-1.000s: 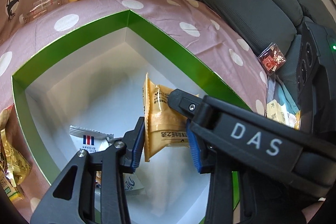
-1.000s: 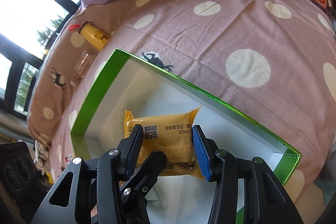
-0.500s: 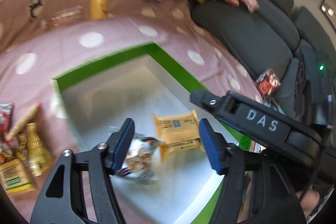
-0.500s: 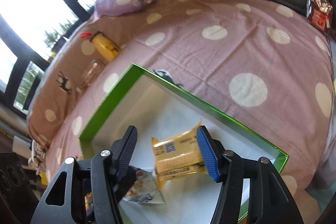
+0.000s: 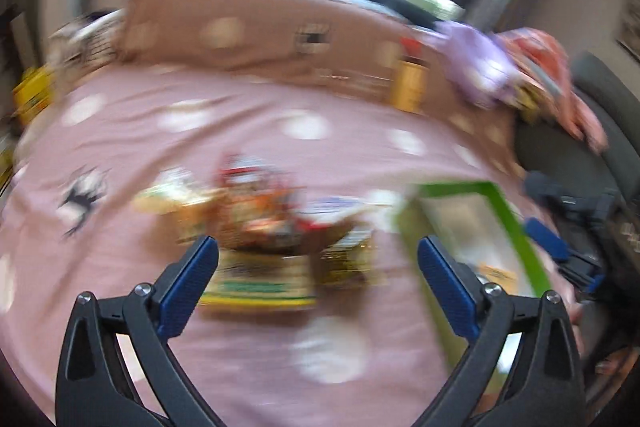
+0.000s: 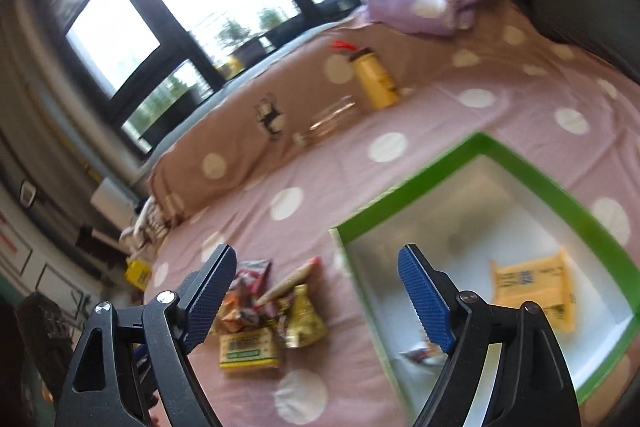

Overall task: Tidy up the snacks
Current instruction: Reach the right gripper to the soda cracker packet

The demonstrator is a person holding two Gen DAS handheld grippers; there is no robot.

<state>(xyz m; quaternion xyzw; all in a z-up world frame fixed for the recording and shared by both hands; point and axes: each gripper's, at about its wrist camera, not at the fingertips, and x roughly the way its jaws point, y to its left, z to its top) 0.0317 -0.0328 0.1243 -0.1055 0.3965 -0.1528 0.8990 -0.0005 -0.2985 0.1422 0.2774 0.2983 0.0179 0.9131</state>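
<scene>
Both hand-held grippers are opening with nothing between their jaws. The left hand-held gripper [image 5: 318, 263] faces the snack pile [image 5: 260, 223] on the spotted sheet [image 5: 200, 347]; the right hand-held gripper [image 6: 316, 291] hangs between that pile and the green box [image 6: 404, 187], where an orange packet [image 6: 532, 291] lies.

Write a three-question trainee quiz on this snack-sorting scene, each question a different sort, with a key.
1. True or false: the orange snack packet lies inside the green-rimmed box.
2. Multiple choice: the loose snack pile sits A) in the box, B) on the polka-dot cloth beside the box, C) on the grey sofa.
3. Fill in: neither the left gripper nor the right gripper has a ____ between its pads.

Key: 1 true. 2 B. 3 snack; both sets of jaws are opening, empty.
</scene>
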